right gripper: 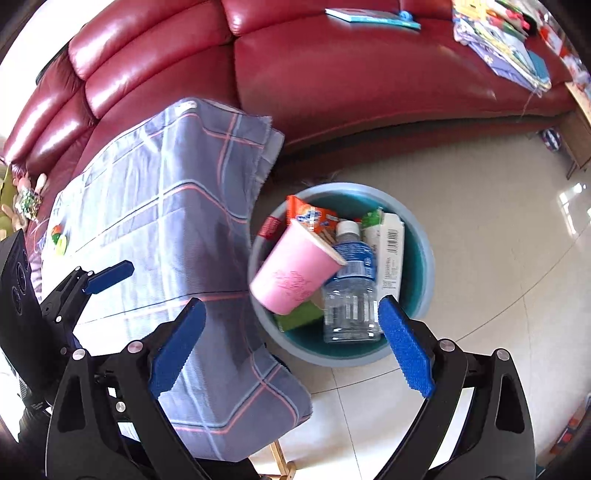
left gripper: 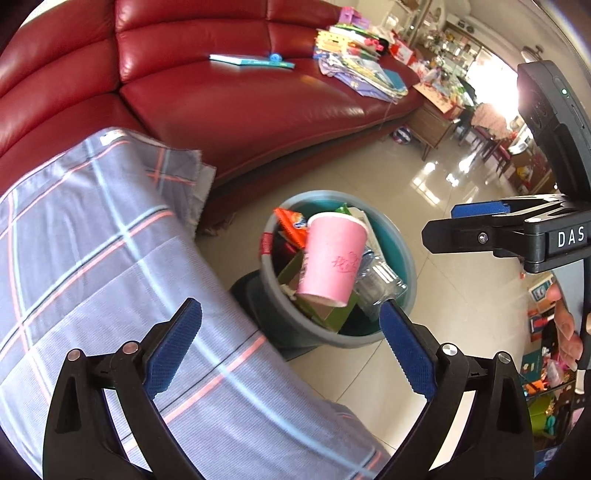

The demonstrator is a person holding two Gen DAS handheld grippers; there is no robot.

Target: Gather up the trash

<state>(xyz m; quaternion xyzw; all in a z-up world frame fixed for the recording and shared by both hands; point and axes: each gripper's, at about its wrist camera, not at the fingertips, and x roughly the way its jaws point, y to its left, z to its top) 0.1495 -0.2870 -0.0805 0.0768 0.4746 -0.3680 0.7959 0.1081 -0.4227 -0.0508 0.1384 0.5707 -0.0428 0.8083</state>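
Both grippers are up above the bin with nothing in them. The left gripper [left gripper: 290, 345] has its blue-padded jaws spread wide apart, and the right gripper [right gripper: 291, 343] is just as wide, empty too.

Right below them on the pale tiled floor [right gripper: 480, 258] sits the round grey-blue plastic trash bin [right gripper: 424, 258], tucked just beside the corner of the table, which is draped in a grey plaid cloth with pink and light blue stripes [right gripper: 166, 221]. The bin's packed: a pink paper cup [right gripper: 295, 273] lies tilted on top, leaning against a clear plastic water bottle with a blue label [right gripper: 351, 288]. Next to those there's an orange snack wrapper [right gripper: 310, 216], a white carton with a barcode [right gripper: 391, 251] and a green cardboard box [right gripper: 299, 319] underneath.

The cloth's hanging corner droops close to the bin's rim. Behind it all runs a dark red leather sofa [right gripper: 332, 74], with a thin teal book [right gripper: 373, 16] and a messy stack of colourful papers [right gripper: 498, 40] on the seat.
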